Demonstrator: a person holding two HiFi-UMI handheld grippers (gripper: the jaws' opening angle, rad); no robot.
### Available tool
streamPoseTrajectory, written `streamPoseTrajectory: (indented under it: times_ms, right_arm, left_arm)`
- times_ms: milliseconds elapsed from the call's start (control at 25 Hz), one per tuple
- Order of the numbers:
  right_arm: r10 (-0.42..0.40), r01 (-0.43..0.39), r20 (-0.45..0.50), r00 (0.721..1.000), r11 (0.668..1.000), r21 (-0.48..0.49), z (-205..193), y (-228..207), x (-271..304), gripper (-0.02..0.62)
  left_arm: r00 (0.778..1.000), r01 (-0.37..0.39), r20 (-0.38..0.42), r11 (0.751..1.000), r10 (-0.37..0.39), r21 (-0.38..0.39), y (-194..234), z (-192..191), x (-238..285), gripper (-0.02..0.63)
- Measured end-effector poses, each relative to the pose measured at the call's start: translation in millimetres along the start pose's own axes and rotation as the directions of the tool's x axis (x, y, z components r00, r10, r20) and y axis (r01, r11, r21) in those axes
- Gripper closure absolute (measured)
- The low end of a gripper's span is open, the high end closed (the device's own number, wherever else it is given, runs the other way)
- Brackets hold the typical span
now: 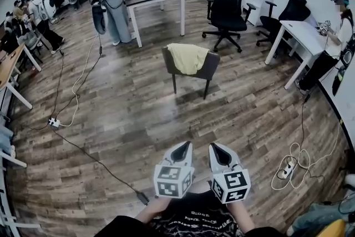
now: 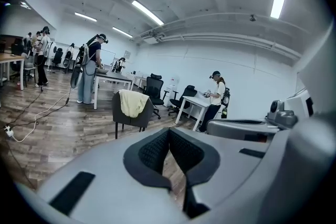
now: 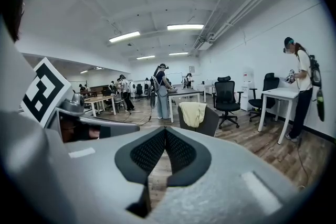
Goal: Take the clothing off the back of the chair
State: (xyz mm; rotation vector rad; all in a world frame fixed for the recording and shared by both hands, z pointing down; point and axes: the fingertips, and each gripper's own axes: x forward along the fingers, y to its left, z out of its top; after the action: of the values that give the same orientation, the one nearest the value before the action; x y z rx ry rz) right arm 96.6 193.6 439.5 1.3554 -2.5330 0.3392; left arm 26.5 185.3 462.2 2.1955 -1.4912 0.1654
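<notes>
The pale yellow garment [image 1: 187, 57] is seen draped over the backrest of the dark chair [image 1: 209, 70]. The chair stands on the wooden floor [image 1: 127, 119] at twelve o'clock from both claws, well apart from them. The left claw [image 1: 186, 145] is held fully closed with nothing between its jaws. The right claw [image 1: 213, 146], just beside it at three o'clock, is likewise closed and empty. Both are pointed toward the chair.

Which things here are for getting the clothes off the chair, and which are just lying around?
For the job:
- yellow clothing
- the grey chair it hangs on
- left gripper and right gripper, both shut and empty

Just lying about:
- black office chair
- white desk
- power strip on the floor
</notes>
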Motion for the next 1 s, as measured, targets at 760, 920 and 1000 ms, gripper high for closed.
streamPoseTrajectory:
  times_ms: [760,920,1000]
  right_arm:
    - [-0.040,0.042,-0.027,0.999,0.996,0.082,24.3,23.3,118.8,0.591]
    - [-0.053,0.055,-0.045,0.998,0.998,0.033,27.7,24.6,131.7,0.591]
    - [-0.043,0.044,-0.045,0.998,0.998,0.032,29.0,27.0,137.6,0.591]
  left_arm:
    - [0.991,0.122,-0.064,0.992,-0.121,0.010,101.9,50.9,54.3,0.597]
    - [0.984,0.178,-0.029,0.984,-0.178,-0.007,103.6,60.3,54.7,0.597]
    - [0.983,0.181,-0.032,0.983,-0.181,0.002,105.3,60.4,54.2,0.597]
